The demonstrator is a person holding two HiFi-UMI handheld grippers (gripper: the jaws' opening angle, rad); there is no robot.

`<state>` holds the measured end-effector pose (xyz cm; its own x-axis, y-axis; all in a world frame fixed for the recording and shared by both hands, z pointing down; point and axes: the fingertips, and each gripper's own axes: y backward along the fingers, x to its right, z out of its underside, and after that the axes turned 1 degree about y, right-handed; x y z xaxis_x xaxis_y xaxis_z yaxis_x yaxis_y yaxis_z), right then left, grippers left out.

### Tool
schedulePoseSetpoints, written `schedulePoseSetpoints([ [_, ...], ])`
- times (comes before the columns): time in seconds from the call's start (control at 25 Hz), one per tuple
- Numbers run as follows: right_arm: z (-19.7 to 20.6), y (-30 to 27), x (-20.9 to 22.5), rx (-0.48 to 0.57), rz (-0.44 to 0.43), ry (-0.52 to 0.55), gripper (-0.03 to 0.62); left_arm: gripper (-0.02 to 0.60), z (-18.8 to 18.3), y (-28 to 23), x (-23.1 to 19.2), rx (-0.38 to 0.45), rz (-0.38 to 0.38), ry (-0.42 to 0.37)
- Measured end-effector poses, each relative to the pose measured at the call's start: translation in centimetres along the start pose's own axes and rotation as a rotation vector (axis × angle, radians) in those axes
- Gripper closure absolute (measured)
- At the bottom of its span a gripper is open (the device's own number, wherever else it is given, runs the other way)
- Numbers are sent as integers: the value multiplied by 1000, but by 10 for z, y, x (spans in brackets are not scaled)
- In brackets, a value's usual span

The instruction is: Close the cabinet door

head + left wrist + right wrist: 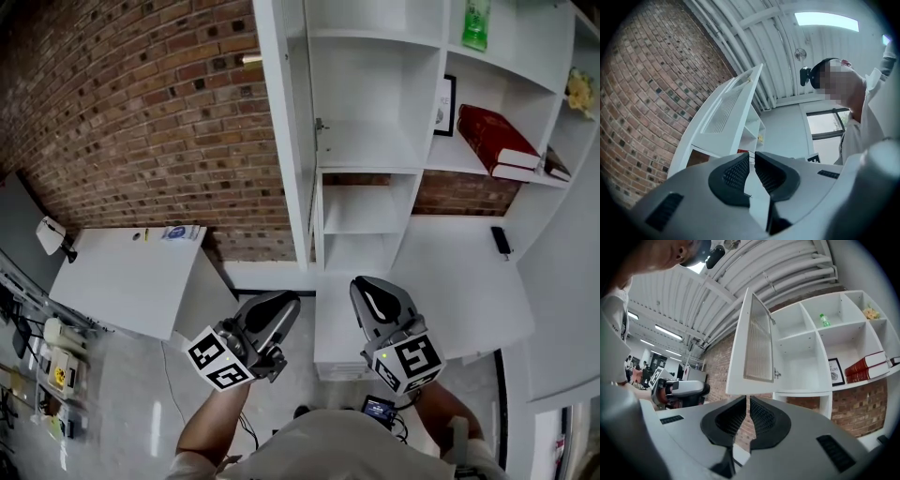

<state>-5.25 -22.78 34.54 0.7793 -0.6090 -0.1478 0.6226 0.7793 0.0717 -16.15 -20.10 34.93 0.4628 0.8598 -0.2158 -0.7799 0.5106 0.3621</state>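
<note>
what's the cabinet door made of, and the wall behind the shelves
Cabinet door: apparently white-painted wood or board, smooth matte frame, with a ribbed inset panel, perhaps reeded glass or plastic. Wall: exposed reddish-brown brick, rough, pale mortar lines showing.

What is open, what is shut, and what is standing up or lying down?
White cabinet door: open, swung wide out.
Left gripper: shut, empty.
Right gripper: shut, empty.
Green plastic bottle: standing upright on a shelf.
Red books: lying flat, stacked.
Black-framed picture: standing upright.
</note>
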Motion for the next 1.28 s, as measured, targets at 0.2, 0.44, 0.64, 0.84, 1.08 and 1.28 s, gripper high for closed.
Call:
schedulePoseSetpoints([
  [0.2, -49, -14, 1, 90, 2, 77, 565, 548, -43, -14, -8, 27, 39, -87],
  [0.44, -97, -26, -2, 171, 13, 150, 565, 548, -96, -31, -9, 70, 76, -200],
  [0.64, -124, -34, -8, 212, 27, 204, 562, 548, -148, -46, -19, 139, 40, -326],
  [0.84, -150, -41, -16, 255, 26, 254, 556, 541, -194, -67, -16, 188, 59, -412],
  [1.08, -170, -50, -26, 278, 16, 304, 545, 509, -239, -91, -10, 241, 106, -436],
  [1.28, -178, -54, -32, 268, 15, 322, 543, 469, -271, -111, -8, 253, 127, -454],
])
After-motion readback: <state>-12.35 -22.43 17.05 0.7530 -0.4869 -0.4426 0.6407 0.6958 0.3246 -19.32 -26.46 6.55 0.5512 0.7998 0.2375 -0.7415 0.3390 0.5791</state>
